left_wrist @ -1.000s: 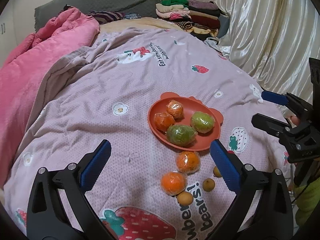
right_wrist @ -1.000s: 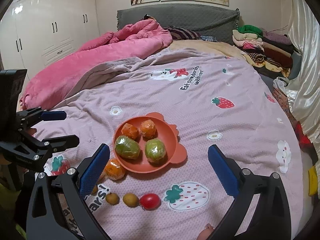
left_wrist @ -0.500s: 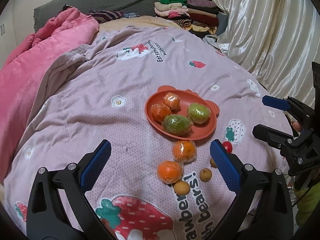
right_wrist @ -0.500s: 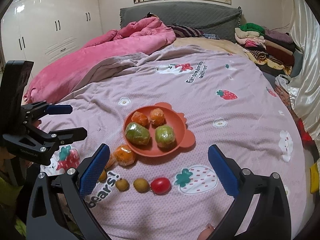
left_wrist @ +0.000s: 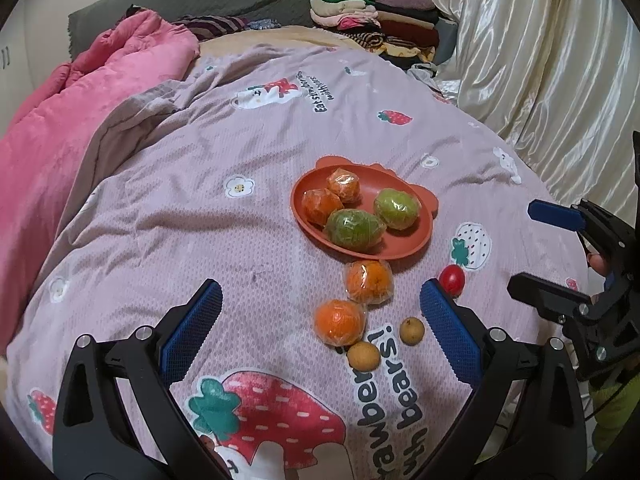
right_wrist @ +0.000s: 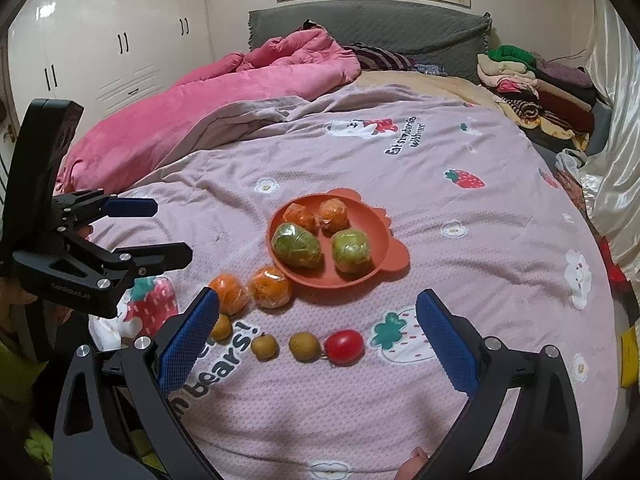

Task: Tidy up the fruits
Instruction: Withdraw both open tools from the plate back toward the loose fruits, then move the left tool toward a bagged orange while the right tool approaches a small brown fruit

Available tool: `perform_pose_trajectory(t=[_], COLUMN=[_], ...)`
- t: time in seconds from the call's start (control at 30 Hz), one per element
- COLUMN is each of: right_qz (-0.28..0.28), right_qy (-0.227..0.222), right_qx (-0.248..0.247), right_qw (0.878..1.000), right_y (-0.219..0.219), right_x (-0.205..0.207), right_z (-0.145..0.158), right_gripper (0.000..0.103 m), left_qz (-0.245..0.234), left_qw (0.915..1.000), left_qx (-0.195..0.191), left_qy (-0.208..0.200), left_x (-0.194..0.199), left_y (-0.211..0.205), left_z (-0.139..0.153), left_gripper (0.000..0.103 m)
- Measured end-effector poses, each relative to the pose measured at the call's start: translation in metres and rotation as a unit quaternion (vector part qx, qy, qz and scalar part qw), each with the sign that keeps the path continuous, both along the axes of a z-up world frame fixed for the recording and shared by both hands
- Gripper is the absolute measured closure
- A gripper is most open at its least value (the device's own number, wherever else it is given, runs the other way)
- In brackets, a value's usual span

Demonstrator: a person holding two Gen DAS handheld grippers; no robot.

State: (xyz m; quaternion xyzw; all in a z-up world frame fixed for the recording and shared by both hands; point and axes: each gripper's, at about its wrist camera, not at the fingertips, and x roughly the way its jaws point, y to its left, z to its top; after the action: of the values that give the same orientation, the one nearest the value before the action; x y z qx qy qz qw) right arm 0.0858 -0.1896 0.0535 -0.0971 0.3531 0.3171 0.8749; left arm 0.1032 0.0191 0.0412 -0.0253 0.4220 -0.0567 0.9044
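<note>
An orange bear-eared plate on the bedspread holds two wrapped oranges and two wrapped green fruits. In front of it lie two wrapped oranges, several small brown fruits and a red tomato. My left gripper is open above the loose oranges. My right gripper is open above the small fruits and tomato. Each gripper also shows in the other's view, at the left edge and the right edge.
A pink quilt is bunched at the back left of the bed. Folded clothes are stacked at the back right. Shiny curtains hang along the right side. The bedspread stretches beyond the plate.
Both grippers have drawn back and lowered toward the bed's near edge, so the plate and loose fruits sit higher in each view. No fruit has moved.
</note>
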Motion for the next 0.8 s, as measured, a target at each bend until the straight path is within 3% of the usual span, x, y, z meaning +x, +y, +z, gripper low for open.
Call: perform_pose_trajectory(t=[0.8], right_qz=[0.037], right_qy=[0.063], right_qx=[-0.017], right_qw=[0.997], right_y=[0.027], right_x=[-0.029], right_z=[-0.050], right_gripper=[0.005], left_qz=[0.008], left_qw=[0.9990], left_qx=[0.011], left_qy=[0.042], left_x=[-0.003], left_y=[0.009], left_z=[-0.028], left_gripper=[0.010])
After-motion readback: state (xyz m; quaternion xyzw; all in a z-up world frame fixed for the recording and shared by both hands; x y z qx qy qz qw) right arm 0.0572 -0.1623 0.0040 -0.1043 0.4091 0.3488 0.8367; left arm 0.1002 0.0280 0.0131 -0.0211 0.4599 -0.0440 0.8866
